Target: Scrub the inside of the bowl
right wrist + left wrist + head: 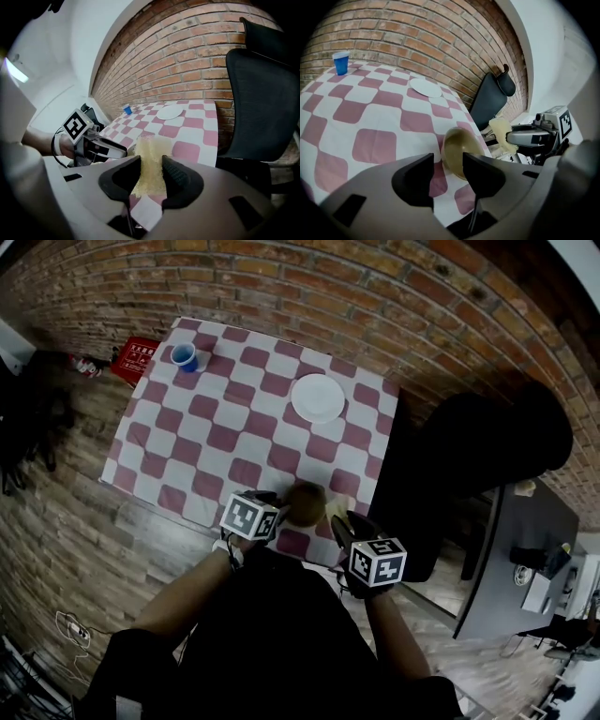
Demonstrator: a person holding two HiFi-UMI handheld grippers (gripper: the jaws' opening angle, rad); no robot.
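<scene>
A brown bowl (306, 503) sits on the checkered table (216, 427) close to its near edge. My left gripper (279, 512) is at the bowl's left side. In the left gripper view its jaws stand apart and open (447, 166), with the bowl (459, 147) just beyond them and its near rim behind the right jaw. My right gripper (336, 523) hovers to the right of the bowl, shut on a pale yellow sponge (149, 147). The sponge (502, 131) sticks out past the right gripper's tips (151, 163), off the table's corner.
A blue cup (185, 356) stands at the far left corner and a white plate (318, 397) lies at the far right of the table. A black office chair (487, 442) stands close to the table's right side. A brick wall runs behind.
</scene>
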